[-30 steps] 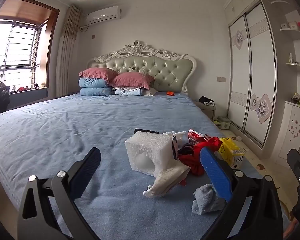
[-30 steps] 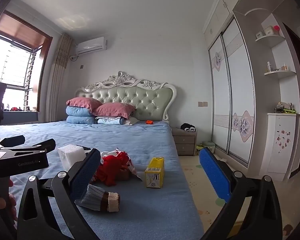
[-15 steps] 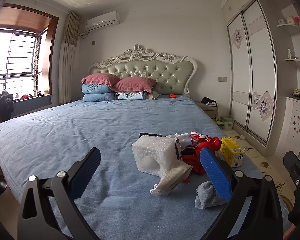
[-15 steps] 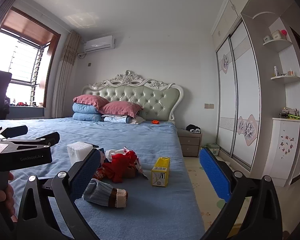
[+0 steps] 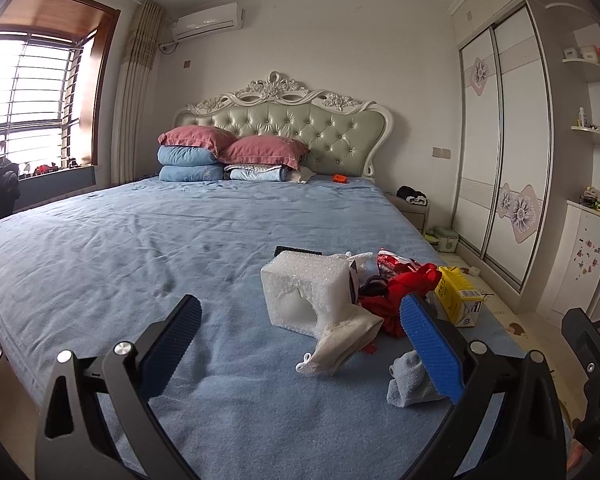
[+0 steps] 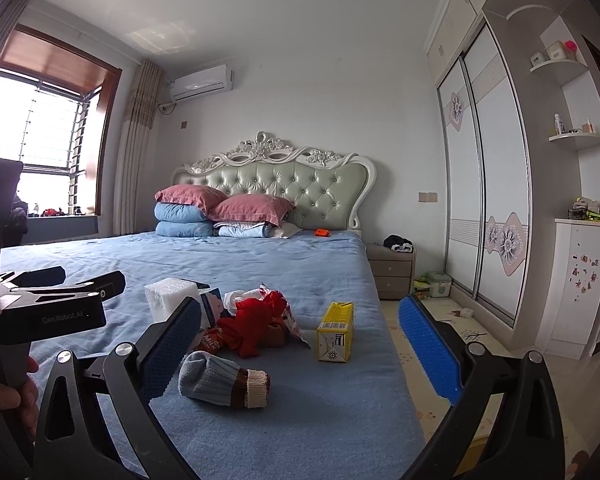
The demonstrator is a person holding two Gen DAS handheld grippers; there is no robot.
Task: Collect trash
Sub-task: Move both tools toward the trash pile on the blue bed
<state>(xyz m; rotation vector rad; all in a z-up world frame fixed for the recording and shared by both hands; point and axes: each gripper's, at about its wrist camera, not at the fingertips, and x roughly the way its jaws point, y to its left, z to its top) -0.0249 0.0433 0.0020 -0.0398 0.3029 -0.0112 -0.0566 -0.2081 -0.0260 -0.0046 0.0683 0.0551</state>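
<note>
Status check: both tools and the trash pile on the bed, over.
Left tool open, empty. Right tool open, empty. Trash pile untouched: foam block, yellow carton, red wrappers. Socks mixed in.

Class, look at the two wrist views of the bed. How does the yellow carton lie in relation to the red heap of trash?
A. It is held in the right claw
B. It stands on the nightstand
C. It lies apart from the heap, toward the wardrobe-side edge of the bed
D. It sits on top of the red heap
C: the yellow carton lies on the blue bed sheet, with bare sheet between it and the red heap, on the wardrobe side.
</note>
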